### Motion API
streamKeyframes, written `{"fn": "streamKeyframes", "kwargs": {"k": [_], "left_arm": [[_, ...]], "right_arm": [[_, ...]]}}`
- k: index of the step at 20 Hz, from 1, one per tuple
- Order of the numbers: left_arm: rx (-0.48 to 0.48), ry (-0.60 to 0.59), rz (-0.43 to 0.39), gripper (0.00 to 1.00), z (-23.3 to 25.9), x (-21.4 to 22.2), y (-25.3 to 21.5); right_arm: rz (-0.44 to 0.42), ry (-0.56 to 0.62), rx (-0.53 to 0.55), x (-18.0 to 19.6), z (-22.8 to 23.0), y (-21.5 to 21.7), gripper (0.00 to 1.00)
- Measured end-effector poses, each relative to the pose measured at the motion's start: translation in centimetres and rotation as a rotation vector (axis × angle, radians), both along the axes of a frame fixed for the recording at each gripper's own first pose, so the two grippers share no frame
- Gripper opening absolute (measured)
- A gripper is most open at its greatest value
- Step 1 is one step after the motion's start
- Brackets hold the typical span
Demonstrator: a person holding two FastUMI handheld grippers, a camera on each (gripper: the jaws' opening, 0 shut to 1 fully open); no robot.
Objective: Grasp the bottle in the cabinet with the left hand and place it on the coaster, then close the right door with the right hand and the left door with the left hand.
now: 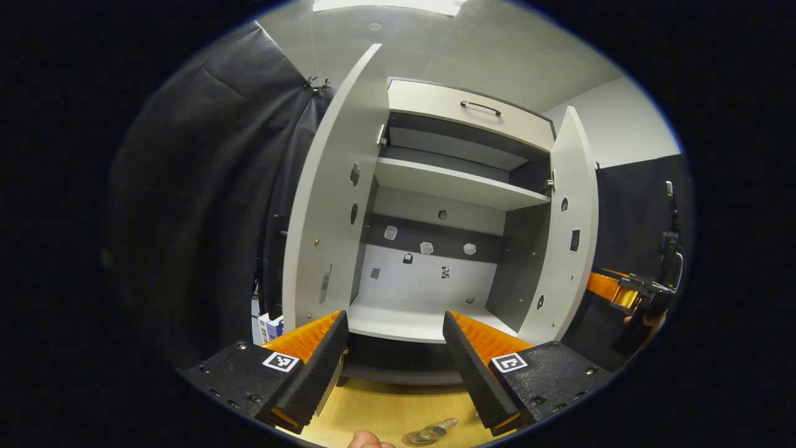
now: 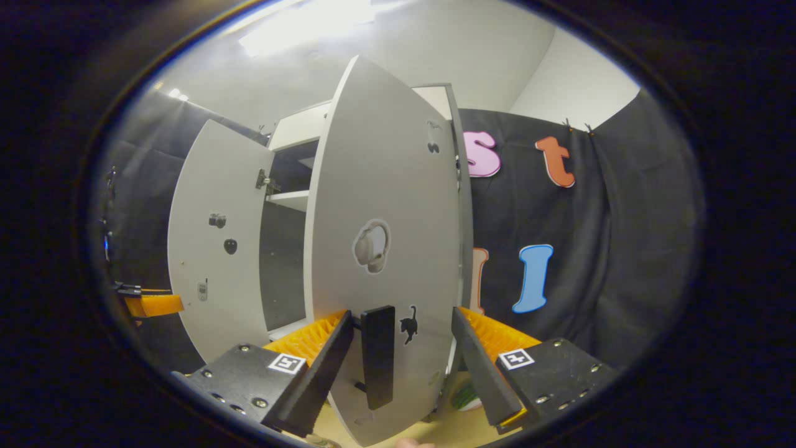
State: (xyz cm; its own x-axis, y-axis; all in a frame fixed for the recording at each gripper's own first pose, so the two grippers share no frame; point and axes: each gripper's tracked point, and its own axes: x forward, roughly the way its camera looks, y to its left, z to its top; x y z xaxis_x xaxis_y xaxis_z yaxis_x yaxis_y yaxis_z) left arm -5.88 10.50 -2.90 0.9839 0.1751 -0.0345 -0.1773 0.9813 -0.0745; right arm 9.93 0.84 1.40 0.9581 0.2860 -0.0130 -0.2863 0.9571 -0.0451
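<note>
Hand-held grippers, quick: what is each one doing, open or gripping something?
Left hand-held gripper: open, holding nothing, facing the cabinet.
Right hand-held gripper: open, astride the right door's black handle, not pressing it.

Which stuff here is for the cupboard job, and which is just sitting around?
For the job: left door, right door, black handle, left gripper, right gripper.
Just sitting around: stickers, top drawer, small box.

No readable text, label or number shows on the cabinet (image 1: 435, 186) or elsewhere.
</note>
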Motion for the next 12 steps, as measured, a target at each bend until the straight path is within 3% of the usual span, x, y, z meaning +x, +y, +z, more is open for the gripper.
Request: {"fn": "streamKeyframes", "kwargs": {"k": [1, 2, 7, 12], "left_arm": [[0.003, -0.002, 0.011, 0.96, 0.1, -0.3, 0.5], [0.009, -0.006, 0.026, 0.96, 0.4, -0.8, 1.1], [0.037, -0.030, 0.098, 0.96, 1.9, -3.4, 4.0], [0.054, -0.048, 0.169, 0.96, 3.0, -5.2, 6.8]], "right_arm": [[0.005, -0.008, 0.002, 0.4, 0.1, 1.0, 0.93], [0.009, -0.008, 0.005, 0.5, 0.1, 2.0, 0.99], [0.027, 0.042, 0.062, 2.5, -0.7, 4.9, 0.97], [0.016, 0.045, 0.049, 4.4, -1.2, 7.8, 0.99]]}}
